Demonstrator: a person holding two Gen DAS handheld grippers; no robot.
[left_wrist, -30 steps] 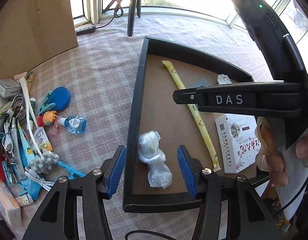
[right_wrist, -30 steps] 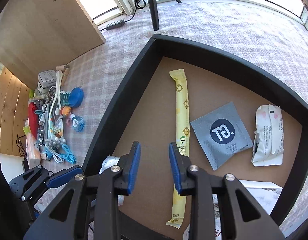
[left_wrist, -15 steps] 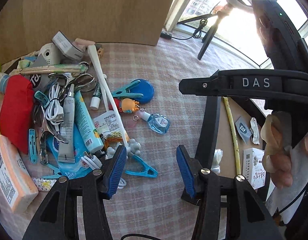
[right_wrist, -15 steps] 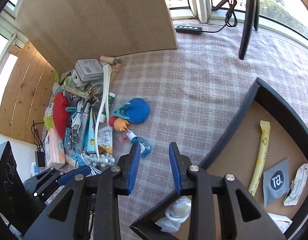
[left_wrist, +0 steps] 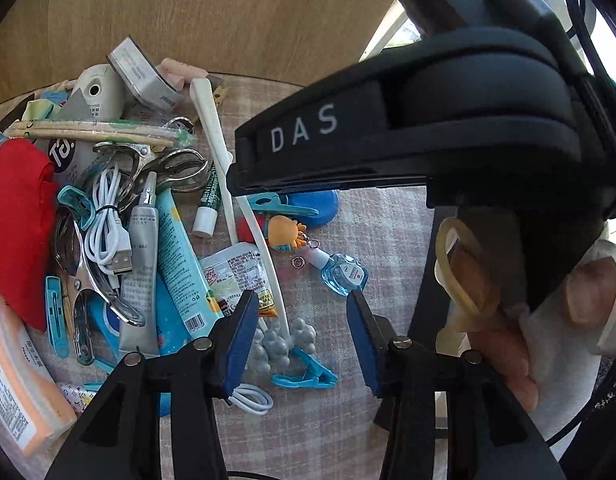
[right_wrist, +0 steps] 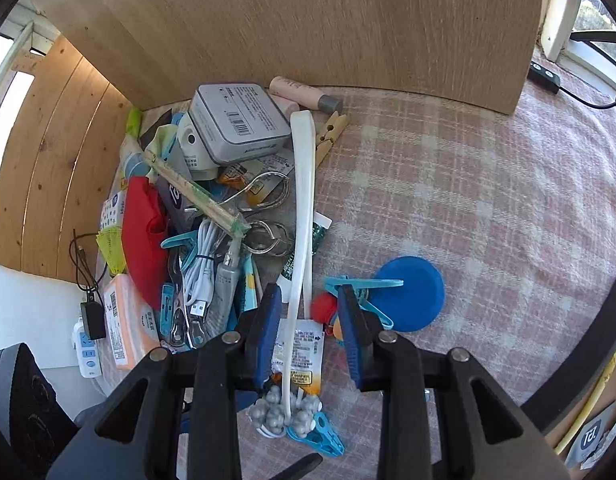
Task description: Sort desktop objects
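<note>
Both hand-held grippers hover empty over the pile

Your right hand-held gripper is narrowly open around the white strap; the left hand-held gripper is wide above the grey bead cluster. If you close now, the snack packet underneath may come too.

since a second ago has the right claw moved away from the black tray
Yes. The right claw swung left off the black tray, which now sits at the right edge of its view, and hangs open over the long white stick.
</note>
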